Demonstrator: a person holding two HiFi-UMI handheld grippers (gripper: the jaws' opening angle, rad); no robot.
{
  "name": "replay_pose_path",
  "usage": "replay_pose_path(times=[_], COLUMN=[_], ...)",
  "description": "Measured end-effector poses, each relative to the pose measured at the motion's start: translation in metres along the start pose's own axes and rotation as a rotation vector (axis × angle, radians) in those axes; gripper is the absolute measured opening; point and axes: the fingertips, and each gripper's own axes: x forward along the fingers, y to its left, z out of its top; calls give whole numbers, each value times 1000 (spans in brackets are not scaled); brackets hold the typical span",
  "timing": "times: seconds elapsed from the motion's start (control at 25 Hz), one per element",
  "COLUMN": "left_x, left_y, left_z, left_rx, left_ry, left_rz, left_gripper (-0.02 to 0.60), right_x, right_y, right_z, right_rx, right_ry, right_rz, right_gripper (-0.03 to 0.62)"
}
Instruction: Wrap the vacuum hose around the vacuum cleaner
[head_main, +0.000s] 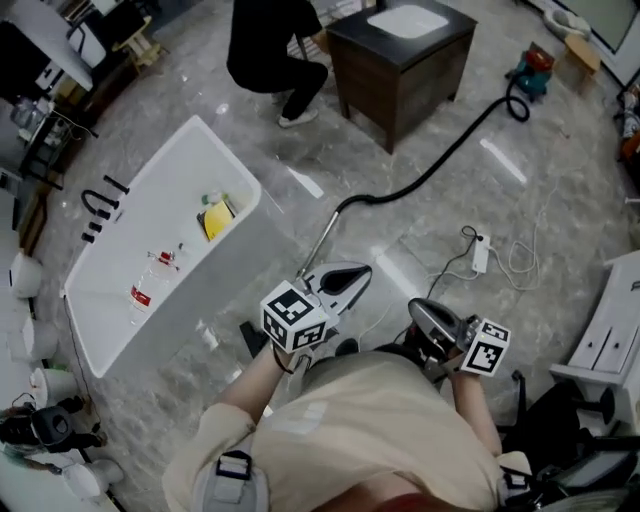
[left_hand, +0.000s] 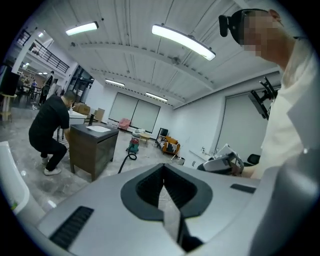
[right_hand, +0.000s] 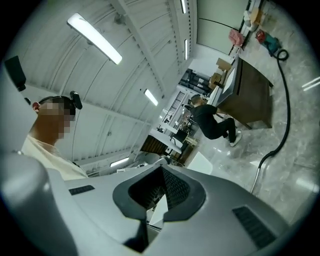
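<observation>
Both grippers are clamped fully shut with nothing in them, left gripper (head_main: 352, 277) and right gripper (head_main: 420, 312) side by side, clear of everything. Black vacuum hose (head_main: 440, 165) snakes over the floor (head_main: 560, 230) from the vacuum cleaner (head_main: 530, 72) way off past the dark cabinet (head_main: 400, 70). Its metal tube (head_main: 322, 243) end lies just ahead of the left gripper, not touching.

black hose (head_main: 432, 170), grey marbled floor (head_main: 565, 205)
</observation>
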Motion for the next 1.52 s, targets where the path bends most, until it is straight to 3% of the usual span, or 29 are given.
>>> replay_pose_path(times=[0.16, 0.4, 0.6, 0.8, 1.0, 1.2, 1.32, 1.52], left_x=[56, 111, 134, 138, 136, 142, 122, 66], left_y=[-29, -59, -50, -30, 5, 57, 116, 233], left_z=[10, 31, 31, 37, 35, 24, 33, 57], left_rx=[13, 137, 149, 153, 150, 135, 166, 164], left_ry=[28, 64, 74, 59, 51, 17, 10, 22], left_rz=[35, 136, 211, 276, 261, 192, 189, 213], left_gripper=[6, 5, 5, 5, 5, 5, 5, 6], right_x=[-55, -91, -86, -81, -62, -44, 12, 139], right_y=[-20, -39, -51, -62, -73, -108, -120, -122], right_z=[35, 61, 81, 98, 100, 114, 123, 130], right_rx=[52, 12, 15, 3, -16, -30, -62, -84], right_ry=[-27, 112, 177, 210, 237, 162, 129, 171], right_rz=[8, 134, 222, 227, 177, 35, 14, 26], right_gripper=[3, 3, 3, 3, 3, 3, 3, 3])
